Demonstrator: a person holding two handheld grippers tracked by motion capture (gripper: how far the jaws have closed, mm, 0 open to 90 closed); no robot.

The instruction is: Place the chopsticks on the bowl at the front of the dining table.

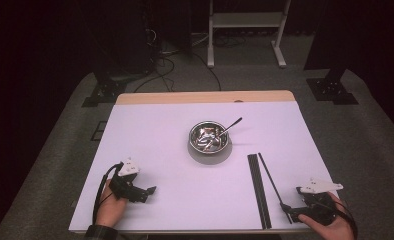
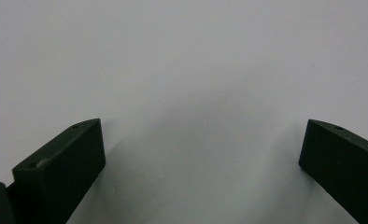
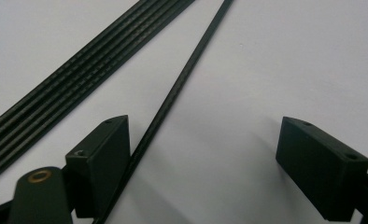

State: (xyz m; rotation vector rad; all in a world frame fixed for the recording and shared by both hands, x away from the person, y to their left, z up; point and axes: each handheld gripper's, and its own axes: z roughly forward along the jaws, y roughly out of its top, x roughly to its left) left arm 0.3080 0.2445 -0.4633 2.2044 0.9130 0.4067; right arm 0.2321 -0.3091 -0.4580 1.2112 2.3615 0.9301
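Note:
A steel bowl (image 1: pixel 210 140) stands at the middle of the white table (image 1: pixel 160 130), with a spoon (image 1: pixel 231 124) leaning out of it to the right. A flat bundle of thin black rods (image 1: pixel 259 190) (image 3: pixel 79 74) lies at the right front. One single black rod (image 1: pixel 273 185) (image 3: pixel 182 79) lies angled beside it. My right gripper (image 1: pixel 289 212) (image 3: pixel 205 122) is open low over the table, and the single rod's near end runs between its jaws, close against the left one. My left gripper (image 1: pixel 149 194) (image 2: pixel 203 128) is open over bare table at the left front.
The table's wooden far edge (image 1: pixel 205 97) faces a dark floor with cables and a white stand (image 1: pixel 245 20). The front edge of the table runs just under both hands.

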